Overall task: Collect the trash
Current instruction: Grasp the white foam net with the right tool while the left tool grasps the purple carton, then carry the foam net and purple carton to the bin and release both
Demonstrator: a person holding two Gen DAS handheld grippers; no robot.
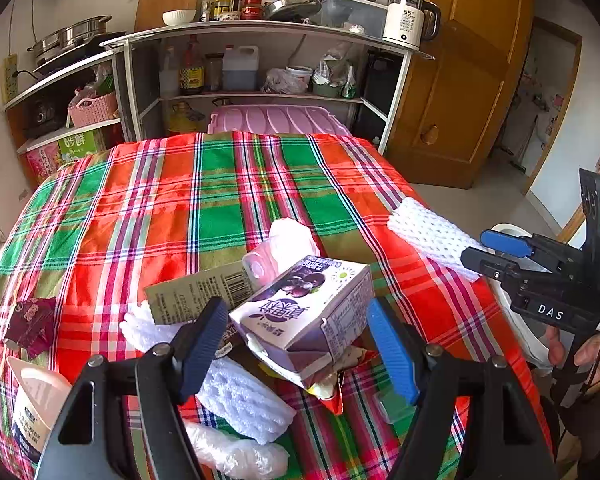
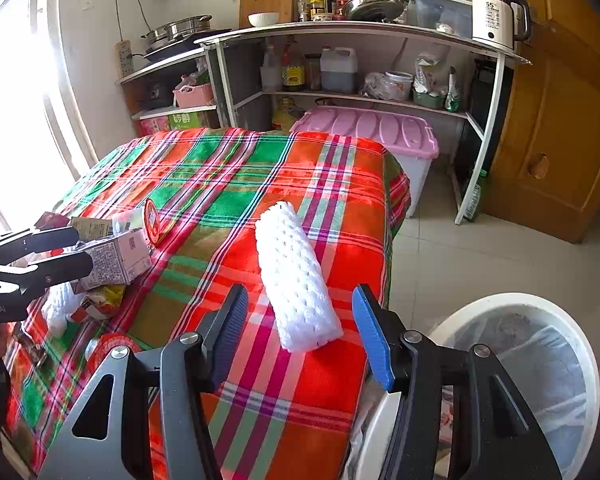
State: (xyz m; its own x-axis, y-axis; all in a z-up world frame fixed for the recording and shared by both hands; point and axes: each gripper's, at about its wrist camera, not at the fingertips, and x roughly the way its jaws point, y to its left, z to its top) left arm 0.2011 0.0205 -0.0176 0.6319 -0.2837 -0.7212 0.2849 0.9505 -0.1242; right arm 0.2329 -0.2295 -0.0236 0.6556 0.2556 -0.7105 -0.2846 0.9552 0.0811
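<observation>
A purple milk carton (image 1: 308, 316) lies tilted on a pile of trash on the plaid tablecloth (image 1: 220, 200). My left gripper (image 1: 300, 344) is open, its jaws on either side of the carton, not touching it. A white foam net sleeve (image 2: 296, 276) lies near the table's right edge. My right gripper (image 2: 300, 328) is open around the sleeve's near end; it also shows in the left wrist view (image 1: 496, 252). The carton (image 2: 116, 260) and left gripper (image 2: 60, 252) show at the left of the right wrist view.
The pile holds foam pieces (image 1: 240, 400), a cardboard tag (image 1: 200, 292), a clear plastic cup (image 1: 276, 252), a yogurt cup (image 1: 36, 400) and a dark red wrapper (image 1: 32, 324). A white lined trash bin (image 2: 532, 364) stands on the floor right of the table. Shelves (image 1: 260, 96) and a pink-lidded box (image 2: 372, 132) stand behind.
</observation>
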